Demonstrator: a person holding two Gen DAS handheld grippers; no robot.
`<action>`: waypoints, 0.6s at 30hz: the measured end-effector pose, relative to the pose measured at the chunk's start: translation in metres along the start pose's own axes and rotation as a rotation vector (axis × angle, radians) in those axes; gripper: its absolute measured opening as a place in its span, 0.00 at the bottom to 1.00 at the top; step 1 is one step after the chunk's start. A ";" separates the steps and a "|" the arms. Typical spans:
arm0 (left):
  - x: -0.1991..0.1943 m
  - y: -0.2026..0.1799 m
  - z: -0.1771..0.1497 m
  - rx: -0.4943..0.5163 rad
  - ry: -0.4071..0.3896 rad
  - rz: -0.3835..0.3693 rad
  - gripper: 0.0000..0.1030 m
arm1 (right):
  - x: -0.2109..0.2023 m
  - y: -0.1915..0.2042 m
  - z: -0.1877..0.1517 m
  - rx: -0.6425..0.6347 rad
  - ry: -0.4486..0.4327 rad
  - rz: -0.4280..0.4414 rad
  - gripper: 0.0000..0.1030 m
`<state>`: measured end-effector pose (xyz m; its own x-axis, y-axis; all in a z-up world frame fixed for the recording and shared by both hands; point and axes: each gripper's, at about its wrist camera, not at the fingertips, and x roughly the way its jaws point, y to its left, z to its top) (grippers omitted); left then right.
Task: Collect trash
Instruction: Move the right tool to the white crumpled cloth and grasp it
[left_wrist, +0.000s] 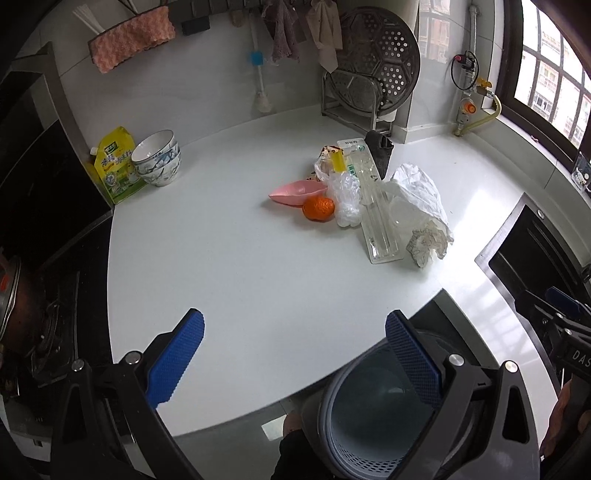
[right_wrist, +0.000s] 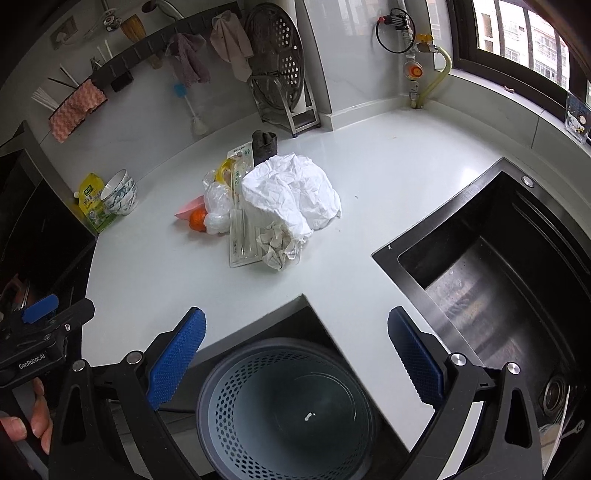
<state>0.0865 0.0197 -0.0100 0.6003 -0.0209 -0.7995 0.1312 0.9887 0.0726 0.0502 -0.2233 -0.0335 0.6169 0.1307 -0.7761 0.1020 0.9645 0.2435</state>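
Observation:
A pile of trash lies mid-counter: crumpled white paper (left_wrist: 419, 194) (right_wrist: 291, 192), a clear plastic blister pack (left_wrist: 376, 221) (right_wrist: 240, 240), a crinkled clear wrapper (left_wrist: 345, 199), an orange (left_wrist: 318, 208) (right_wrist: 197, 219), a pink scoop-shaped piece (left_wrist: 295, 192) and a dark cloth (left_wrist: 380, 149) (right_wrist: 264, 146). A grey perforated bin (left_wrist: 369, 424) (right_wrist: 288, 406) stands on the floor below the counter edge. My left gripper (left_wrist: 295, 354) is open, held back from the pile above the counter's near edge. My right gripper (right_wrist: 295, 350) is open over the bin, holding nothing.
A black sink (right_wrist: 498, 280) is sunk into the counter on the right. Stacked bowls (left_wrist: 157, 158) and a yellow-green pouch (left_wrist: 116, 164) stand at the back left beside the stove (left_wrist: 37, 206). A steamer rack (left_wrist: 369, 74) leans at the back wall.

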 end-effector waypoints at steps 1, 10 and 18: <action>0.009 0.003 0.008 0.011 -0.007 -0.009 0.94 | 0.008 0.000 0.007 0.009 0.000 -0.012 0.92; 0.101 0.026 0.067 0.050 0.023 -0.097 0.94 | 0.092 0.004 0.061 0.120 0.039 -0.049 0.92; 0.162 0.043 0.109 0.098 0.031 -0.152 0.94 | 0.140 0.004 0.094 0.225 0.055 -0.068 0.92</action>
<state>0.2752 0.0431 -0.0716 0.5433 -0.1634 -0.8235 0.2959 0.9552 0.0057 0.2099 -0.2227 -0.0865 0.5601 0.0854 -0.8240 0.3168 0.8970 0.3083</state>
